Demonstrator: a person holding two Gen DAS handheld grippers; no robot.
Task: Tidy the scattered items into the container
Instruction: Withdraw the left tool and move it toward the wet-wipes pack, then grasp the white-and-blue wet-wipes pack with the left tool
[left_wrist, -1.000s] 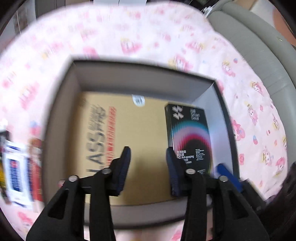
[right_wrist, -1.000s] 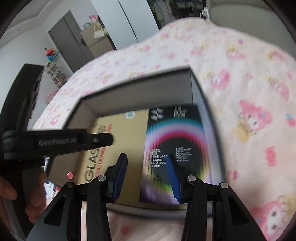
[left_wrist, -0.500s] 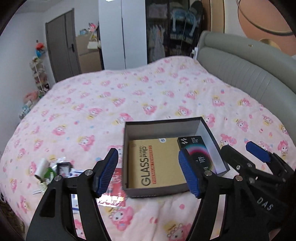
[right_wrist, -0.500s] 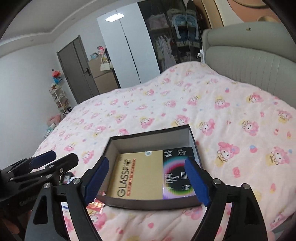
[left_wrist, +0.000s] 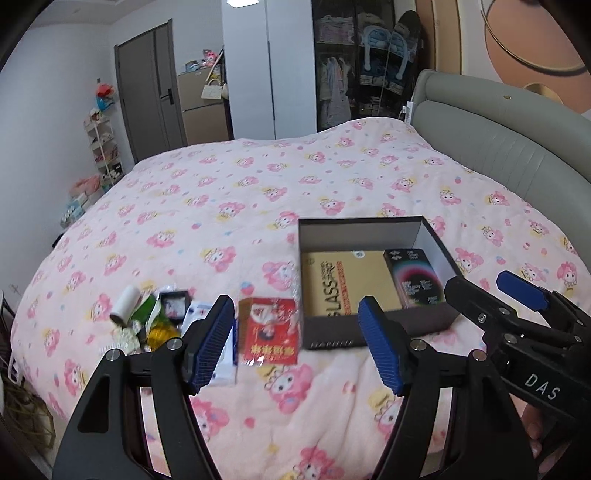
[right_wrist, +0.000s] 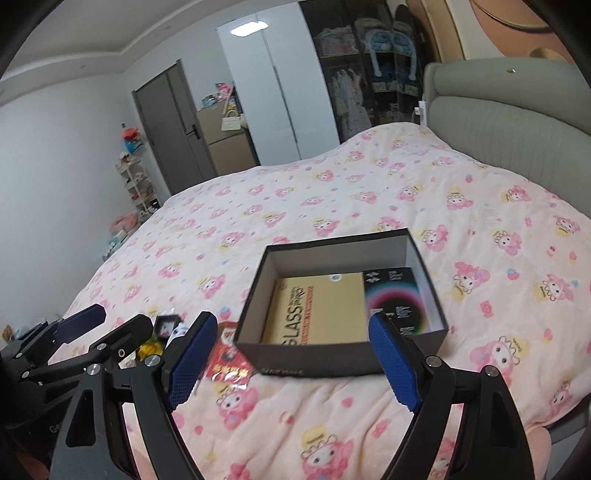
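A dark open box (left_wrist: 369, 332) (right_wrist: 314, 358) sits on the pink bedspread. A tan "GLASS" package (left_wrist: 347, 280) (right_wrist: 314, 306) and a black screen-protector box (left_wrist: 413, 280) (right_wrist: 395, 299) lie flat inside it. Left of the box lie a red packet (left_wrist: 267, 332) (right_wrist: 229, 358), a white-blue packet (left_wrist: 225, 365), a small black frame (left_wrist: 173, 302), a white roll (left_wrist: 125, 306) and green and yellow wrappers (left_wrist: 155, 325). My left gripper (left_wrist: 295, 301) (right_wrist: 114, 319) hovers open and empty above the red packet. Near the box's front wall, my right gripper (right_wrist: 291, 317) (left_wrist: 484, 288) is open and empty.
The bedspread (left_wrist: 258, 184) stretches far beyond the box. A grey padded headboard (left_wrist: 498, 147) borders it on the right. Wardrobes, a door (left_wrist: 147, 92) and a shelf rack stand past the far end. The bed's near edge falls off at lower left.
Both grippers have pulled back and risen away from the box, which now looks smaller. Their jaws have spread wider. The scattered items left of the box have come into view.
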